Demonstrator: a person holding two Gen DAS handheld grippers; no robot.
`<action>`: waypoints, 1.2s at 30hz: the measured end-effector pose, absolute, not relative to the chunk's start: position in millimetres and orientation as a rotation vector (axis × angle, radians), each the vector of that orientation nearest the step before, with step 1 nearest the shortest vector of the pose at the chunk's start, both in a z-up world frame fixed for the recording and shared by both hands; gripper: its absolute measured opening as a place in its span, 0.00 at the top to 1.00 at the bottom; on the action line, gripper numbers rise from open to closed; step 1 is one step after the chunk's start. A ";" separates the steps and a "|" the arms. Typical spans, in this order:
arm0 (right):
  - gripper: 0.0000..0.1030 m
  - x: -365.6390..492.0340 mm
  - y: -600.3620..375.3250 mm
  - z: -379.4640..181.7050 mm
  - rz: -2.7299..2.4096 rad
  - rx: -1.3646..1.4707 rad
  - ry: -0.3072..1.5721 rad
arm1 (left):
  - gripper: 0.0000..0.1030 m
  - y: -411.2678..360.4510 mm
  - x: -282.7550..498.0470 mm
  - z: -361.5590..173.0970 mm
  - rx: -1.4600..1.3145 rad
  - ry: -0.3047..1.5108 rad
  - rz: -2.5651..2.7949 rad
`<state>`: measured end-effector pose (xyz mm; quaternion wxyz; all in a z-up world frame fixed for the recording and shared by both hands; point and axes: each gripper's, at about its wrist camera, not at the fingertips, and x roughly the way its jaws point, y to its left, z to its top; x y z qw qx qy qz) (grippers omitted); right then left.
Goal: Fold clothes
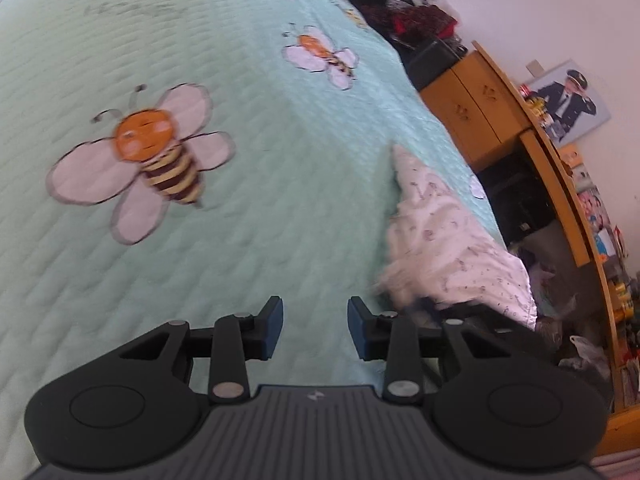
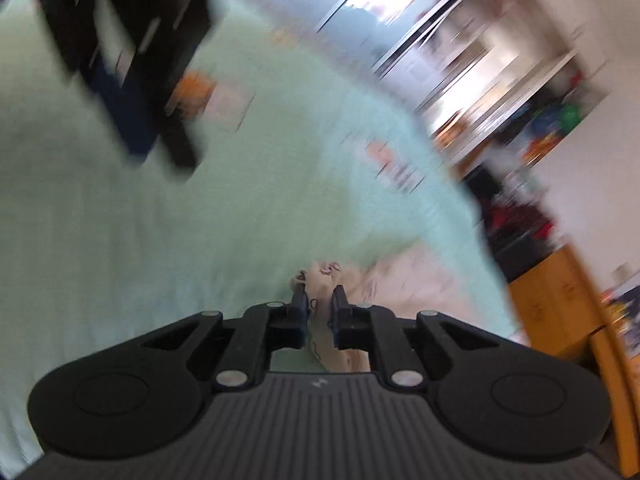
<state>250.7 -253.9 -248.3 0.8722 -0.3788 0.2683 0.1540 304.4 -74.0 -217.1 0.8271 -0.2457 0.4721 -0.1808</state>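
Note:
A white garment with small dark print (image 1: pixel 444 236) lies crumpled at the right edge of a mint green bedspread (image 1: pixel 240 200). My left gripper (image 1: pixel 315 328) is open and empty above the bedspread, just left of the garment. In the right wrist view, which is blurred by motion, my right gripper (image 2: pixel 320 312) has its jaws close together around a fold of the white garment (image 2: pixel 360 280). The left gripper (image 2: pixel 132 60) shows as a dark blur at the upper left of that view.
The bedspread carries bee pictures (image 1: pixel 148 156). A wooden desk and shelf unit (image 1: pixel 504 120) stands right of the bed, with dark bags and clothes (image 1: pixel 408 16) piled at its far end. A framed photo (image 1: pixel 568 104) hangs on the wall.

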 end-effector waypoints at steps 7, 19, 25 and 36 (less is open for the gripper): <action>0.36 225.5 -309.0 -209.3 0.246 -0.474 0.444 | 0.61 -119.7 325.8 -199.9 -0.456 0.958 -0.522; 0.46 258.3 -519.7 -202.0 -0.092 0.183 0.535 | 0.61 -191.2 404.6 -219.1 -0.477 1.023 -0.574; 0.19 318.8 -538.6 -197.2 -0.063 0.274 0.484 | 0.53 -220.5 446.9 -210.1 -0.439 0.968 -0.592; 0.41 323.9 -600.5 -200.4 -0.156 0.548 0.464 | 0.57 -217.2 477.5 -200.1 -0.414 0.974 -0.537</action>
